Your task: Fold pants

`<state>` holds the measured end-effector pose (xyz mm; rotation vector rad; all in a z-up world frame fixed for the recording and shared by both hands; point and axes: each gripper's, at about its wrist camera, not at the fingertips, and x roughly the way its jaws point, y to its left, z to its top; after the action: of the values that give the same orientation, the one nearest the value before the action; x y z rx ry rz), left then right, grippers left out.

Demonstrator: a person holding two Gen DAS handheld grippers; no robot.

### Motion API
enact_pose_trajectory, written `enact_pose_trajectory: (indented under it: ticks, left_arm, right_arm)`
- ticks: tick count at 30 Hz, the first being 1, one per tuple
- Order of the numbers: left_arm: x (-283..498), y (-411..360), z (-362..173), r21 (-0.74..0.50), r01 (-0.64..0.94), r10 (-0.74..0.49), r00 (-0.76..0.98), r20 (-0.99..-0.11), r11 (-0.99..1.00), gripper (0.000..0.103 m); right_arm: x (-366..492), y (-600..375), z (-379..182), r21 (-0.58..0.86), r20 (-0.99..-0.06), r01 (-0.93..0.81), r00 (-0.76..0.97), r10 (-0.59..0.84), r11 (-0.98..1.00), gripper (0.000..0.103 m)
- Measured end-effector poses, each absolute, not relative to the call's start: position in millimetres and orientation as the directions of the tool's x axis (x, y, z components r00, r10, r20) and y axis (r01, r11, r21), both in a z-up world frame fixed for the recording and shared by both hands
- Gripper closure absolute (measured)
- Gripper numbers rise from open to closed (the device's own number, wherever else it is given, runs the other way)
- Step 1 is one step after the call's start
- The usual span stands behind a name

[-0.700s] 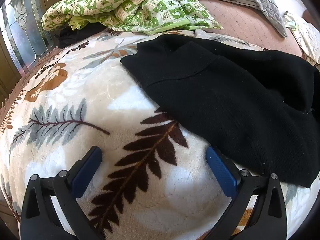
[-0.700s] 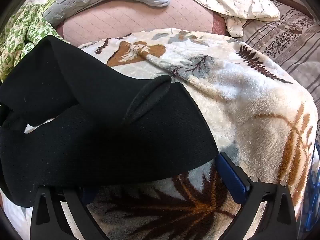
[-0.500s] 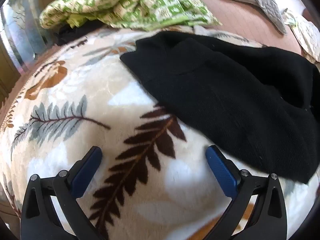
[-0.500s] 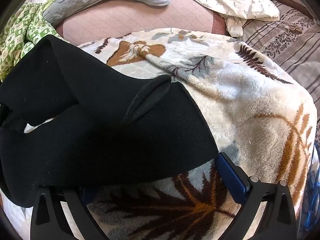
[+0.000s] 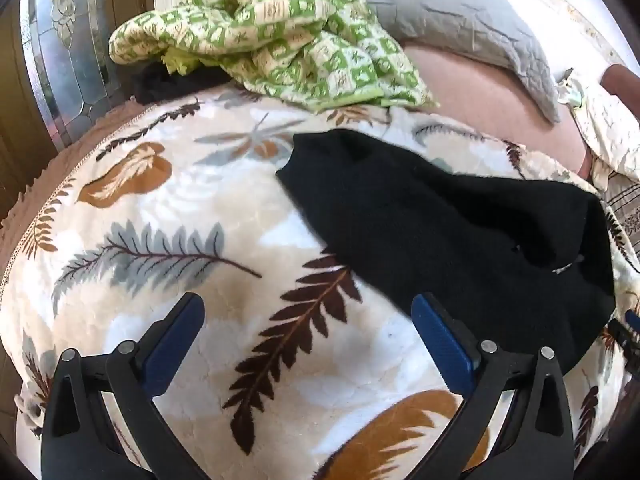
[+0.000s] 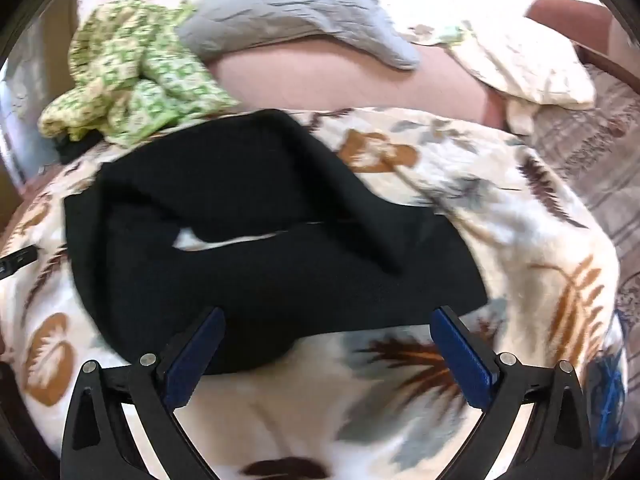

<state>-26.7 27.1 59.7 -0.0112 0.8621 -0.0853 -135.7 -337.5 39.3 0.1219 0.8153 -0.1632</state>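
The black pants (image 5: 432, 224) lie folded over on a cream blanket with a leaf print (image 5: 168, 216). In the right wrist view the pants (image 6: 256, 264) fill the middle, with a small gap of blanket showing between the layers. My left gripper (image 5: 308, 320) is open and empty, above bare blanket just left of the pants' near edge. My right gripper (image 6: 328, 328) is open and empty, raised just in front of the pants' near edge. The right gripper's tip also shows at the right edge of the left wrist view (image 5: 628, 328).
A green and cream patterned quilt (image 5: 272, 36) is bunched at the back left. A grey quilted cover (image 5: 460, 28) lies behind on the pink mattress (image 6: 344, 80). A cream pillow (image 6: 524, 64) sits at the back right. A glass door panel (image 5: 60, 52) stands at the left.
Both grippers have pulled back and lifted away from the pants, so more of the bed shows. The right gripper's left finger, earlier under the pants' edge, is now clear of the cloth.
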Motion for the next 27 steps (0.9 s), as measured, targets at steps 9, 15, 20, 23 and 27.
enact_pose_trajectory:
  ticks: [9,15,20,23,27]
  left_arm:
    - [-33.1,25.2,68.2,-0.002,0.082,-0.056,0.667,-0.743,0.997,0.000]
    - [-30.0,47.3,69.1,0.020,0.036,-0.010,0.677,-0.736,0.999,0.000]
    - [-27.6,76.8,69.7,0.014,-0.014,0.020,0.679,-0.734,1.000,0.000]
    - [-25.3,90.6,70.5,-0.002,-0.036,0.023,0.676,-0.736,0.999,0.000]
    - [-24.5,102.6,72.2,-0.012,-0.059,0.032,0.677,-0.735,0.998,0.000]
  right_arm:
    - [-104.0,-266.1,53.9,0.180,-0.686,-0.079,0.705,0.183,0.980,0.002]
    - [-51.4,-205.8,59.7,0.234,-0.648,-0.229,0.688,0.327,0.945,0.004]
    - [-4.6,-153.6,49.3,0.217,-0.675,-0.303,0.640,0.367,0.928,0.009]
    - [19.7,-136.9,40.7,0.181,-0.698,-0.298,0.632,0.337,0.937,0.009]
    - [42.2,-129.3,25.5,0.249,-0.734,-0.312,0.558,0.389,0.917,0.067]
